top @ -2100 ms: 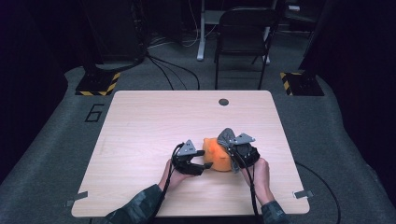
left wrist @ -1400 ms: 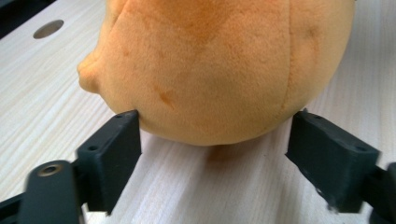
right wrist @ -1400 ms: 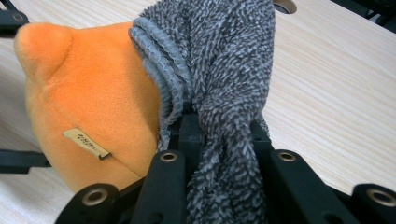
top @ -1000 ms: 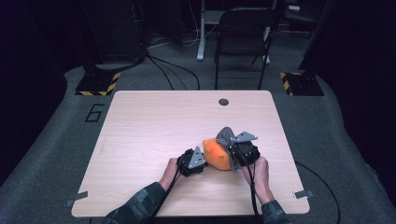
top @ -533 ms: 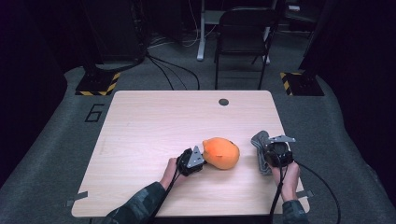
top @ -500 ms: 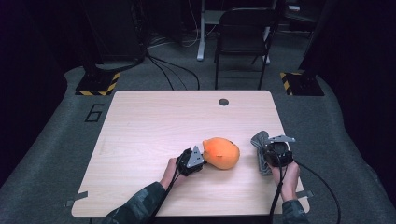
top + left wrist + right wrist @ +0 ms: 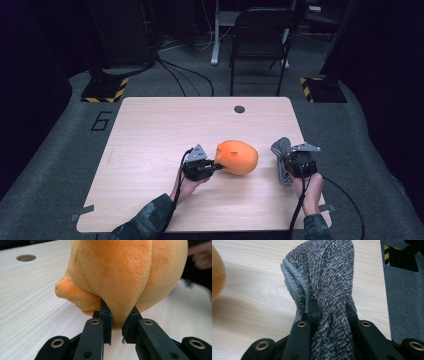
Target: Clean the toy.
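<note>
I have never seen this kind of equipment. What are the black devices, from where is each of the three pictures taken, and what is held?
There is no robot here. A person sits at a wooden table and holds a hand tool in each hand; each tool ends in black tongs and carries a small camera.

The wide picture comes from a fixed camera above the table. The left tongs are at its left, the right tongs at its right.

The other two pictures come from the cameras on the tools and look along their jaws.

The left tongs are shut on a fold of an orange plush toy, also visible from above.

The right tongs are shut on a grey fluffy cloth, seen from above near the table's right edge.

A round hole is in the table's far side.
</note>
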Available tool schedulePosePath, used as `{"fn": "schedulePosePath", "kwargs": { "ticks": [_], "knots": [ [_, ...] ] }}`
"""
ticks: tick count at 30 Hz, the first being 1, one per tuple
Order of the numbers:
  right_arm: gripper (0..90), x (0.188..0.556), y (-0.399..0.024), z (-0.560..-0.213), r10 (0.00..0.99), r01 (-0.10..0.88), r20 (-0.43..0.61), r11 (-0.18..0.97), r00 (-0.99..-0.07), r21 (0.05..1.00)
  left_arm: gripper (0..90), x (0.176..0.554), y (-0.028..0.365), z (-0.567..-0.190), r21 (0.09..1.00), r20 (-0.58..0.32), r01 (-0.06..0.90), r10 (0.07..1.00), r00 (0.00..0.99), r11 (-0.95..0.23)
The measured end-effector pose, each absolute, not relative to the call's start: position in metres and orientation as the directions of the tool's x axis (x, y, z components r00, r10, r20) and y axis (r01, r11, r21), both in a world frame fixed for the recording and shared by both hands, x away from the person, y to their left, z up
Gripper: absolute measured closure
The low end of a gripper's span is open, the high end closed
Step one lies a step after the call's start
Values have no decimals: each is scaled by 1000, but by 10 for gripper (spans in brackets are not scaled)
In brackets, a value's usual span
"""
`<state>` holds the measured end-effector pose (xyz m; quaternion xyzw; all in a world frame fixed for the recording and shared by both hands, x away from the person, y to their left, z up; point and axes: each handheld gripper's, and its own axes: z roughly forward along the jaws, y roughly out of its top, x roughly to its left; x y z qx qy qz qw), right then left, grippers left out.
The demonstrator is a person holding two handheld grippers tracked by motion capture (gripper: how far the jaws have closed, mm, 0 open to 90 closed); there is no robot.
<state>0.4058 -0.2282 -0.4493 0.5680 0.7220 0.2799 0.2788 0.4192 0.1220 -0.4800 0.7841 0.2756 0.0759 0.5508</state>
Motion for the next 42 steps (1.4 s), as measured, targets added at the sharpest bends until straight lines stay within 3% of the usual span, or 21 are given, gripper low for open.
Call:
{"fn": "schedulePosePath", "kwargs": {
  "ticks": [10, 18, 23, 27, 36, 42],
  "knots": [
    [743, 393, -208, -414, 961, 589, -80, 228, -266, 775, 798, 420, 124, -480, 808, -404, 560, 517, 754, -185],
    [743, 374, -131, -382, 888, 482, -94, 330, -449, 812, 789, 422, 116, -497, 781, -403, 586, 543, 736, -215],
    [743, 380, -83, -397, 833, 462, -128, 418, -538, 782, 788, 420, 112, -501, 785, -385, 572, 537, 751, -237],
    [743, 386, -76, -416, 835, 462, -180, 452, -520, 763, 783, 423, 112, -506, 784, -386, 572, 531, 755, -244],
    [740, 390, -102, -418, 856, 477, -195, 440, -479, 760, 773, 423, 110, -506, 795, -372, 553, 519, 770, -249],
    [739, 400, -136, -431, 904, 551, -140, 362, -404, 752, 768, 423, 110, -506, 798, -365, 543, 510, 779, -260]
  ]
}}
